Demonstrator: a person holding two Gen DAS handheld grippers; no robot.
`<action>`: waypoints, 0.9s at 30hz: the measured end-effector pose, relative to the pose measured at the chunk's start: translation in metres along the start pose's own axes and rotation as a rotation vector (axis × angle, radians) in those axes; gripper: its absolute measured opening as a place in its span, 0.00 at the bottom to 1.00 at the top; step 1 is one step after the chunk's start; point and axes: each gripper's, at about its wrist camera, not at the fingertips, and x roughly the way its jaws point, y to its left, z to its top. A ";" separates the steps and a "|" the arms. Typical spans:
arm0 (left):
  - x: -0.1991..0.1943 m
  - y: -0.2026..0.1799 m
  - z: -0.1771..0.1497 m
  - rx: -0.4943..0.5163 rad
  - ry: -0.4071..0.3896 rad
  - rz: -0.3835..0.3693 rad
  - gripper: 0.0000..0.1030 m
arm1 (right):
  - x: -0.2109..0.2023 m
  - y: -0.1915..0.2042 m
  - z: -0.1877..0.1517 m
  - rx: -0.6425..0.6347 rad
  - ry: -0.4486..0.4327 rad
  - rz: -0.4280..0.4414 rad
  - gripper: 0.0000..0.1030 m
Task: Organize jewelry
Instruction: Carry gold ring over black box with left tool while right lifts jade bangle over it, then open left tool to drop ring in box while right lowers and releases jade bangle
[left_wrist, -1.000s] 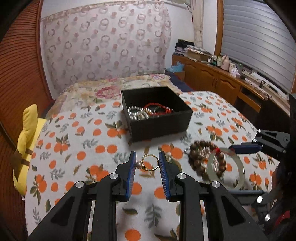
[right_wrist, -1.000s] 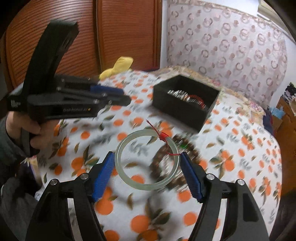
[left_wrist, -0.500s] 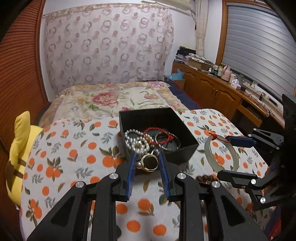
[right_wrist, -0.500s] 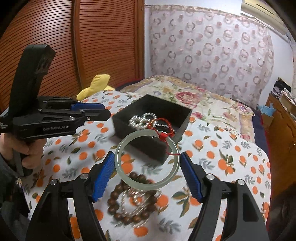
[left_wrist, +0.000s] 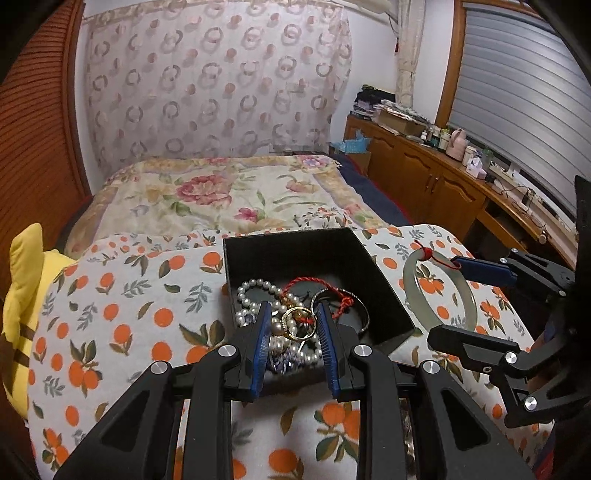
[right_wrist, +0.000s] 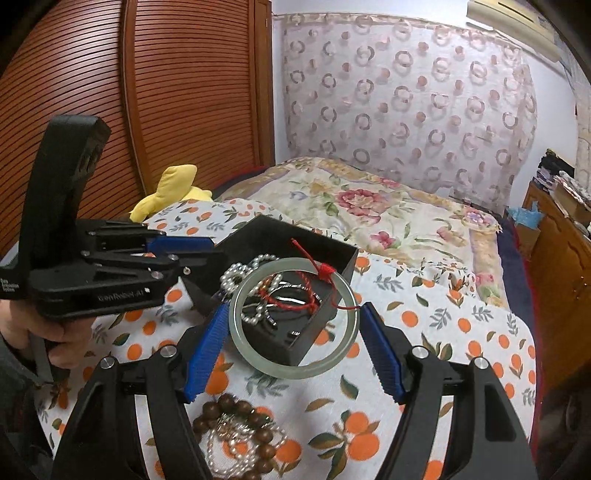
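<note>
Ring (left_wrist: 297, 323), now over box (left_wrist: 384, 295), between jaws.

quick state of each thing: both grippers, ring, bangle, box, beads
left gripper: shut on gold ring
gold ring: held above box
right gripper: shut on pale green jade bangle
pale green jade bangle: held in air
black square box: open, holds jewelry
brown wooden bead bracelet: lying on tablecloth

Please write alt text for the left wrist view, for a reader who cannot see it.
The left gripper holds a gold ring above a black box of pearl strands and bracelets on an orange-print cloth. To the right, the right gripper holds a pale green bangle with a red cord beside the box; a flowered bed lies behind.
</note>
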 end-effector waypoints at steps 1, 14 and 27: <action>0.002 0.000 0.001 -0.003 0.002 -0.001 0.23 | 0.002 -0.001 0.002 0.000 0.000 -0.002 0.72; -0.010 0.021 0.007 -0.063 -0.048 0.018 0.45 | 0.025 -0.003 0.013 -0.010 0.011 -0.008 0.72; -0.039 0.065 -0.010 -0.084 -0.086 0.140 0.82 | 0.068 0.017 0.031 -0.049 0.059 0.029 0.72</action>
